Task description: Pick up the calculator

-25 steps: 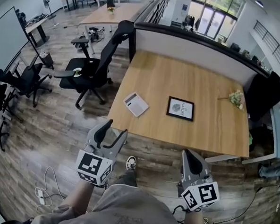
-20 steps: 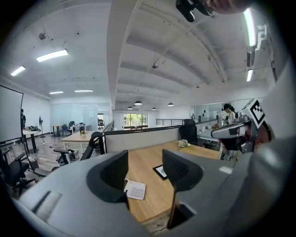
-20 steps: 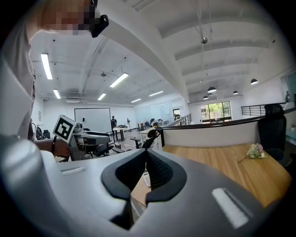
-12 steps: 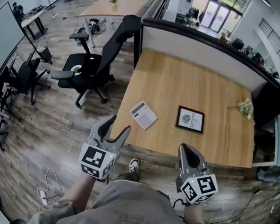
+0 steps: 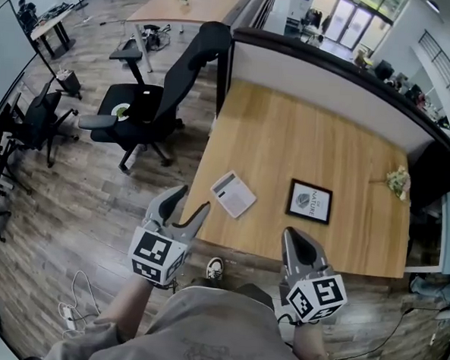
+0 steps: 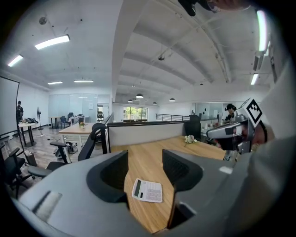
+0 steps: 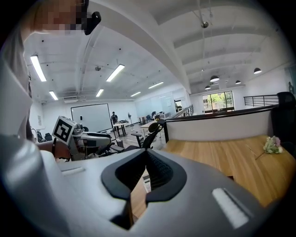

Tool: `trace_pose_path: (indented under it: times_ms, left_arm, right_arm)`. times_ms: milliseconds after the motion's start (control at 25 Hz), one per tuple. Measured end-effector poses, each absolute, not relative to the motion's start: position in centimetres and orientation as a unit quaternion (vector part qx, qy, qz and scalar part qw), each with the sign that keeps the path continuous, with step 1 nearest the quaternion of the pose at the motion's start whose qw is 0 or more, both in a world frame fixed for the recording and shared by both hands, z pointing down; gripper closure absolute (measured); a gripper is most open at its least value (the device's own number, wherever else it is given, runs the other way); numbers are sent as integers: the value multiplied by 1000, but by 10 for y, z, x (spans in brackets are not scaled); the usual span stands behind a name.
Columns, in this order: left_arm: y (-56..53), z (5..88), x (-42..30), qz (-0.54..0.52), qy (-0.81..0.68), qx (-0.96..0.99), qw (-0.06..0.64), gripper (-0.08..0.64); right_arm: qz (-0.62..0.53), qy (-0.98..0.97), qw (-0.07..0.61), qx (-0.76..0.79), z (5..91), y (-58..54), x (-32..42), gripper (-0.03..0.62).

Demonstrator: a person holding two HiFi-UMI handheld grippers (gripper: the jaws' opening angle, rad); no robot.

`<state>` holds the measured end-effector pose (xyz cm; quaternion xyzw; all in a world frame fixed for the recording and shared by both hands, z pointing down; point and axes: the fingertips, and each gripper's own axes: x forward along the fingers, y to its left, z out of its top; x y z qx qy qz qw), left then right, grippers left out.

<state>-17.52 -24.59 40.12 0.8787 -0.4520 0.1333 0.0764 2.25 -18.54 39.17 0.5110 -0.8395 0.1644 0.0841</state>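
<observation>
The white calculator [image 5: 233, 193] lies flat near the front left corner of the wooden table [image 5: 288, 137]. My left gripper [image 5: 188, 203] hovers over the floor just short of the table's front edge, a little left of the calculator, jaws apart and empty. In the left gripper view the calculator [image 6: 147, 190] shows through the gap of that gripper [image 6: 144, 162]. My right gripper [image 5: 294, 242] is held off the front edge, right of the calculator, jaws closed together on nothing. A sliver of the calculator [image 7: 146, 181] shows behind the right gripper [image 7: 147, 155].
A black-framed picture [image 5: 310, 201] lies right of the calculator. A small flower sprig [image 5: 397, 180] rests at the table's right end. A black office chair [image 5: 150, 106] stands left of the table, and a dark-topped partition [image 5: 330, 75] runs along its far side.
The person has stepped closer to the table, so both grippers now sit nearer its front edge. The calculator has not moved. Neither gripper's state changed.
</observation>
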Motion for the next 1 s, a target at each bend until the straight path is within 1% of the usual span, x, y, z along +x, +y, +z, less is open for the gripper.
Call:
trace_pose_path:
  times_ms: [320,440,720,840,1000]
  left_arm:
    - [-270,426,-170,153,-457,869,110,328]
    - [-284,445,-167,163,-457,864,136,328]
    - [-319,499,-162,218,-451,851,155,329]
    - [-333,528,-163,229,-447,844,187,330]
    - [-346,565,-155,204,-429,835,276,331]
  right_arm:
    - [188,-845,92,492,413,-217,24,581]
    - [200,-846,97,484,424,-230,27,581]
    - [237,-847,108,463,455,-257,31,581]
    - [251,-845,115,458,472,-267,32,581]
    - [272,-841,131,448,495,-276,35,581]
